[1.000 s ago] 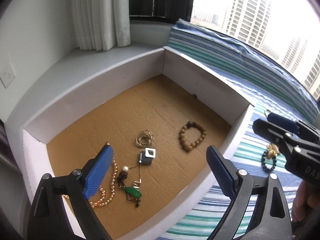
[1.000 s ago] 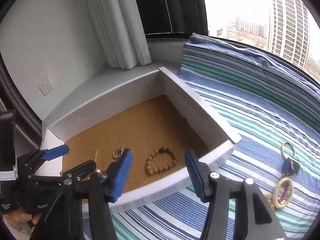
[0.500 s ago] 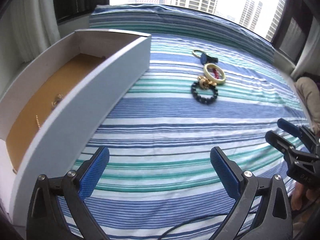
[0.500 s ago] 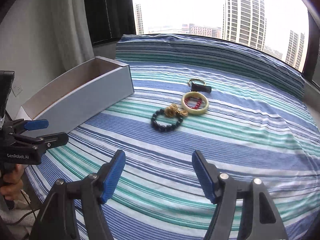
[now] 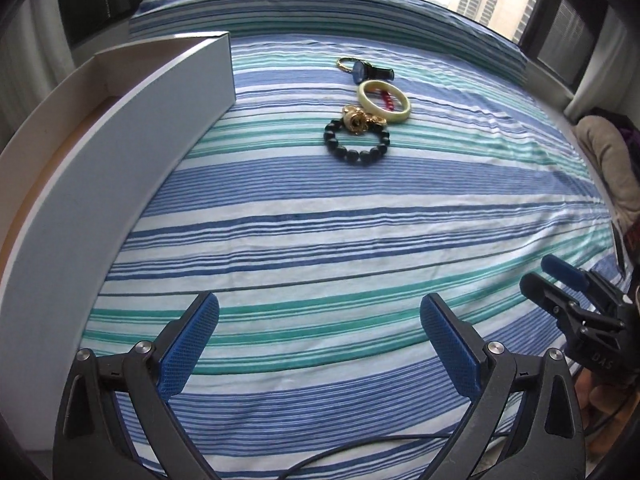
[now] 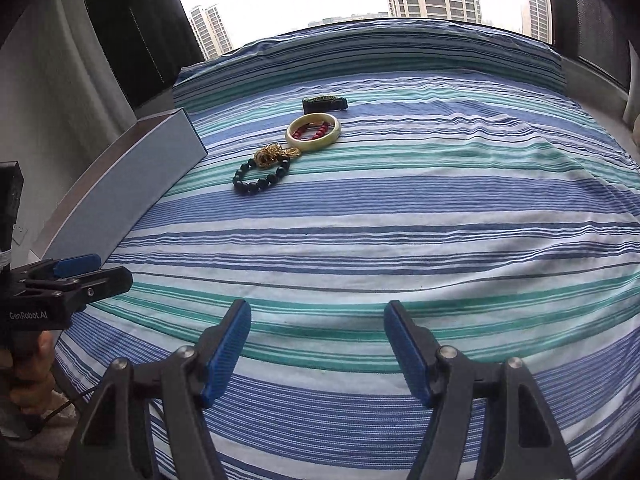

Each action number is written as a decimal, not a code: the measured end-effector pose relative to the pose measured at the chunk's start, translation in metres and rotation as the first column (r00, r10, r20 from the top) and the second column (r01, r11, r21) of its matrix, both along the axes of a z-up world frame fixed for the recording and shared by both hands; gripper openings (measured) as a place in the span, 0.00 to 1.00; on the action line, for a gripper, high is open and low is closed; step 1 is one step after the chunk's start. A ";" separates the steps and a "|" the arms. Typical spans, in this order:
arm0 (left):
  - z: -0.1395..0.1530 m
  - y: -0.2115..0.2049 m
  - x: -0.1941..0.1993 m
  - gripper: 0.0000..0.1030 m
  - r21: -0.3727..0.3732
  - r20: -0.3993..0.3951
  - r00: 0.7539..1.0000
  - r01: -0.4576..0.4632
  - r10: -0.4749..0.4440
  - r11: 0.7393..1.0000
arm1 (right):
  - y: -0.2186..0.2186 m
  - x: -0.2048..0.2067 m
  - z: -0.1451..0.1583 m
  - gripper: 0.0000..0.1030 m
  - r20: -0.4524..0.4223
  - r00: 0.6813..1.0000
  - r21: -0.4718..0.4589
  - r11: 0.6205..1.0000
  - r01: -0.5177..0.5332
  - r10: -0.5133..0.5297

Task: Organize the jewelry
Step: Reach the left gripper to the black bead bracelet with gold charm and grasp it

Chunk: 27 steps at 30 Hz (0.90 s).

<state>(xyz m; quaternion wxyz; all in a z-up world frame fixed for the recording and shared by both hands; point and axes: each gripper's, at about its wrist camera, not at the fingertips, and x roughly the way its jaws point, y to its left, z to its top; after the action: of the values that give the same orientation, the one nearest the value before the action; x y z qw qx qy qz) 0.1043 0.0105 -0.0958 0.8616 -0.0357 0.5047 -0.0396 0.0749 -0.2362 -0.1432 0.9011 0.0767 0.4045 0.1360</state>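
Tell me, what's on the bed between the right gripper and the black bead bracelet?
Nothing: only bare striped bedsheet lies between the open right gripper and the black bead bracelet, seen best in the right wrist view.

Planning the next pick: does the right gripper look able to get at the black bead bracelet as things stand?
Probably yes. The right gripper is open and empty, and only bare striped cover lies between it and the bracelet; the gold piece overlaps its far side.
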 end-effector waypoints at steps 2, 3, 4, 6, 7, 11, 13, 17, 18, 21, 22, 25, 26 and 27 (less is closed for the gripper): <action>-0.003 0.001 0.002 0.98 -0.001 -0.007 1.000 -0.006 0.006 1.000 | 0.001 0.003 0.000 0.68 -0.001 1.000 0.006 1.000 -0.008 0.008; -0.004 0.001 0.003 0.98 0.000 -0.009 1.000 -0.007 0.007 1.000 | 0.002 0.004 0.000 0.68 -0.002 1.000 0.009 1.000 -0.011 0.011; -0.006 0.001 0.005 0.98 0.001 -0.011 1.000 -0.008 0.008 1.000 | 0.002 0.006 -0.002 0.68 -0.006 1.000 0.013 1.000 -0.014 0.014; -0.008 0.002 0.008 0.98 0.000 -0.016 1.000 -0.011 0.011 1.000 | 0.002 0.007 -0.003 0.68 -0.015 1.000 0.022 1.000 -0.015 0.015; -0.009 0.003 0.010 0.98 -0.002 -0.017 1.000 -0.012 0.012 1.000 | 0.002 0.008 -0.004 0.68 -0.019 1.000 0.026 1.000 -0.015 0.016; -0.009 0.004 0.026 0.97 -0.019 -0.010 1.000 0.003 -0.003 1.000 | -0.002 0.010 -0.008 0.68 -0.038 0.999 0.038 0.999 -0.010 0.011; -0.004 0.005 0.039 0.97 -0.038 0.016 1.000 0.022 -0.021 0.999 | -0.004 0.011 -0.010 0.68 -0.048 0.999 0.043 0.999 -0.007 0.009; 0.008 0.000 0.084 0.96 -0.083 0.079 0.992 0.108 -0.101 0.991 | -0.008 0.011 -0.011 0.68 -0.054 0.999 0.054 0.999 -0.006 0.008; 0.009 -0.003 0.097 0.95 -0.091 0.086 0.988 0.137 -0.129 0.986 | -0.009 0.011 -0.011 0.68 -0.054 0.998 0.058 0.998 -0.005 0.008; 0.001 -0.019 0.136 0.80 -0.078 0.083 0.973 0.220 -0.213 0.972 | -0.012 0.011 -0.011 0.68 -0.054 0.999 0.068 0.998 -0.004 0.008; -0.005 -0.025 0.147 0.74 -0.056 0.075 0.969 0.239 -0.235 0.969 | -0.013 0.011 -0.010 0.68 -0.053 0.999 0.070 0.998 -0.003 0.007; -0.024 -0.038 0.177 0.63 -0.002 0.054 0.963 0.266 -0.265 0.964 | -0.018 0.009 -0.008 0.68 -0.052 0.999 0.077 0.997 0.003 0.001; -0.029 -0.040 0.185 0.58 0.006 0.047 0.963 0.265 -0.265 0.964 | -0.020 0.009 -0.008 0.68 -0.053 0.999 0.078 0.997 0.005 -0.001; -0.033 -0.042 0.190 0.54 0.011 0.043 0.964 0.261 -0.262 0.965 | -0.022 0.008 -0.009 0.68 -0.054 0.999 0.079 0.997 0.008 -0.004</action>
<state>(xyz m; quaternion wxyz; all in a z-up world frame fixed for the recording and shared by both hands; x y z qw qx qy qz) 0.2948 -0.0316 -0.1292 0.8597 0.0343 0.4863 -0.1524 0.0830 -0.2582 -0.1518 0.8865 0.1174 0.4227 0.1471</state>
